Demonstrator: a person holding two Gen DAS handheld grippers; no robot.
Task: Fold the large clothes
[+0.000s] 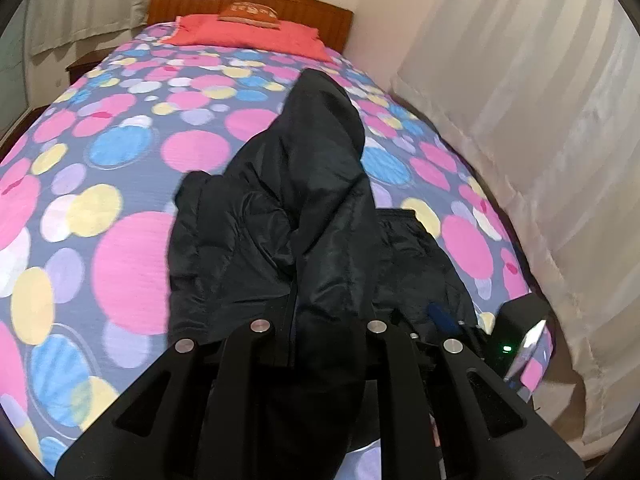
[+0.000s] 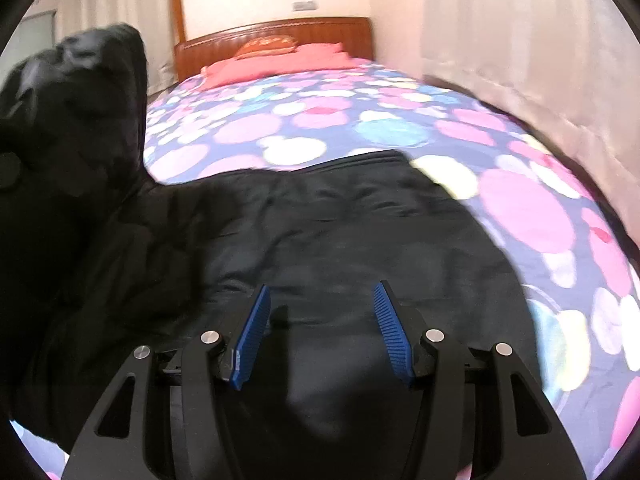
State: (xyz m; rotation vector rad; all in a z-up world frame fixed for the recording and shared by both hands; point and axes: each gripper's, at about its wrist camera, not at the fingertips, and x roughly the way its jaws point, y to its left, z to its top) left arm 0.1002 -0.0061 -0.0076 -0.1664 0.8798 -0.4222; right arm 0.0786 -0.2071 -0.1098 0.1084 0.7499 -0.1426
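Observation:
A large black padded jacket (image 1: pixel 248 240) lies on the bed with the coloured-circle cover (image 1: pixel 120 152). My left gripper (image 1: pixel 320 320) is shut on a fold of the jacket and holds it lifted, so the cloth drapes over the fingers and hides the pads. In the right wrist view the jacket (image 2: pixel 340 232) lies spread flat on the cover (image 2: pixel 520 200), with the lifted part bunched high at the left (image 2: pixel 80 100). My right gripper (image 2: pixel 320 300) is open just above the flat cloth, its blue pads (image 2: pixel 252 340) apart and empty.
A red pillow (image 1: pixel 248 36) and a wooden headboard (image 1: pixel 248 0) are at the far end of the bed. Pale curtains (image 1: pixel 540 140) hang close along the right edge. The other gripper with a green light (image 1: pixel 512 344) shows at lower right.

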